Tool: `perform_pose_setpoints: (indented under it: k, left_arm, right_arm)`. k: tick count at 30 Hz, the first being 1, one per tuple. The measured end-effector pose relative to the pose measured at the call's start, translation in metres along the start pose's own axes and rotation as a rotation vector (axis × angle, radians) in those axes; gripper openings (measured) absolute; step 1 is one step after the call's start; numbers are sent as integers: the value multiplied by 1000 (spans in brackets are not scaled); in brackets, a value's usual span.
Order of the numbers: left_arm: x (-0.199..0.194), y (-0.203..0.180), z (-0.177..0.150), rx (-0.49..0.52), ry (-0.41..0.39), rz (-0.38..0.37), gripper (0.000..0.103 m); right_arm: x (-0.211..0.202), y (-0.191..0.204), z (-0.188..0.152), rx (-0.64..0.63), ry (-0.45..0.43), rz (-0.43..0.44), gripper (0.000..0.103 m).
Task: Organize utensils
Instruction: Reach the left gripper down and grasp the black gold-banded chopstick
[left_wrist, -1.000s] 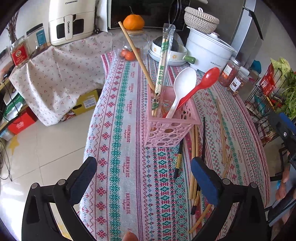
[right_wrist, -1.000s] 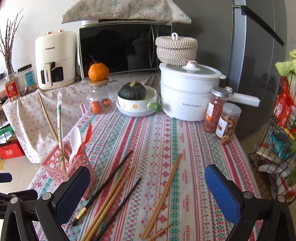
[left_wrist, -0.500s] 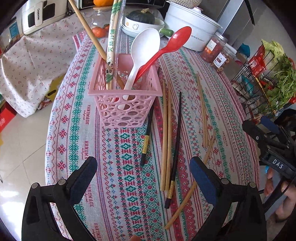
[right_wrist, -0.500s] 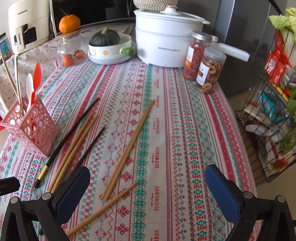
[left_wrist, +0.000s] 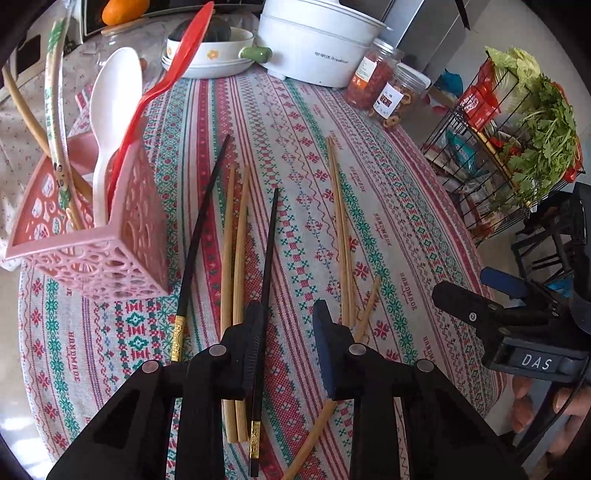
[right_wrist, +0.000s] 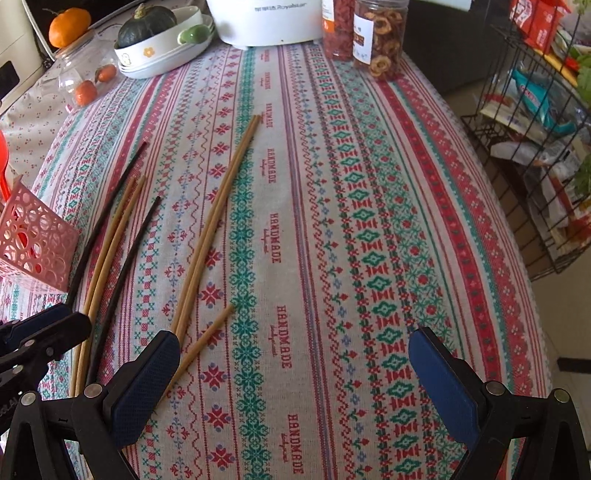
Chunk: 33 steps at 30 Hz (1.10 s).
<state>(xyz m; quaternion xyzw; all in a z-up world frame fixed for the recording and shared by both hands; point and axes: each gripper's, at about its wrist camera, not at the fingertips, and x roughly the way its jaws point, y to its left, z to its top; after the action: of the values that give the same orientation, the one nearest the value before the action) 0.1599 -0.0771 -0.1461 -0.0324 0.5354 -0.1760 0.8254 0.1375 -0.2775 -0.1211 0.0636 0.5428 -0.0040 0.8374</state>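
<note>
Left gripper (left_wrist: 290, 325) jaws narrowed beside black chopstick (left_wrist: 266, 266) — right gripper (right_wrist: 293, 363) jaws spread.

Patterned tablecloth (right_wrist: 332, 221), wire rack (left_wrist: 491, 173) (greens, packets) beside dark fridge (left_wrist: 424, 33)

At the top of my left view I see a white cooker (left_wrist: 314, 48), two snack jars (left_wrist: 384, 85) beside it, and a wire rack of greens (left_wrist: 532, 140) at right.

Woven tablecloth (right_wrist: 332, 221) (matt); perforated plastic basket (left_wrist: 96, 258)
</note>
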Motion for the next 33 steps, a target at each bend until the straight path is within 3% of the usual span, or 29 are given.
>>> perform_pose_setpoints:
  k: [7, 13, 16, 18, 23, 33]
  left_arm:
    - [43, -9, 35, 48, -21, 106, 18]
    - [69, 4, 48, -6, 16, 121, 18]
    - [70, 3, 48, 20, -4, 144, 15]
    - [70, 3, 47, 28, -4, 165, 5]
    - [62, 5, 41, 22, 10, 159, 5]
    - [-15, -8, 9, 96, -103, 124, 5]
  right_arm:
    - [5, -17, -1, 45, 28, -5, 102]
    - [8, -21, 2, 53, 38, 12, 102]
    - [11, -20, 4, 48, 47, 14, 102]
    - [13, -19, 4, 48, 51, 16, 102]
    - [14, -15, 6, 51, 61, 31, 102]
    - [29, 10, 8, 18, 111, 33, 102]
